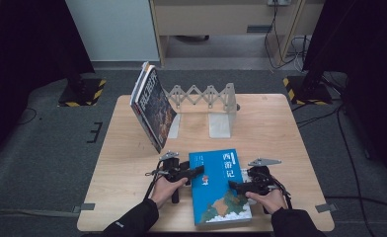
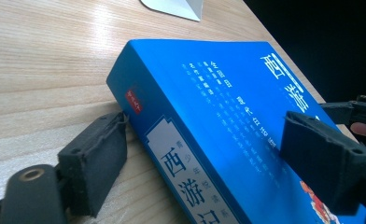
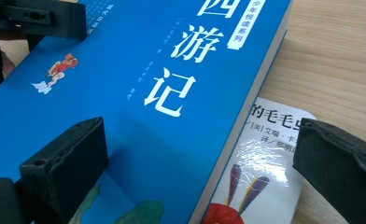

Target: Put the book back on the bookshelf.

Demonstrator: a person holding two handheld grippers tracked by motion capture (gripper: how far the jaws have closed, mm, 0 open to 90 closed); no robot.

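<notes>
On the near half of the table lies a blue book, flat, cover up, its long axis running from the person's edge toward the far side, tilted slightly. Title characters sit at the far right corner of the cover; the illustrated end points at the person. Its near edge is close to the table's front edge.

Left gripper: held at the book's left edge, jaws spread. In the left gripper view one pad rests on the wood just beside the spine and the other stands over the cover; whether either presses the book cannot be told. The spine's lower lettering is cut off by the frame.

Right gripper: at the book's right edge, jaws spread. In the right gripper view one pad stands over the cover and the other over a thin booklet.

Booklet: mostly hidden beneath the blue book, only a glossy white strip with a red figure showing; its title is partly covered and cut off.

Far half of the table: a dark book leaning tilted against a white folding rack; its cover text is too small to read. Sleeves are cut off at the bottom edge.
</notes>
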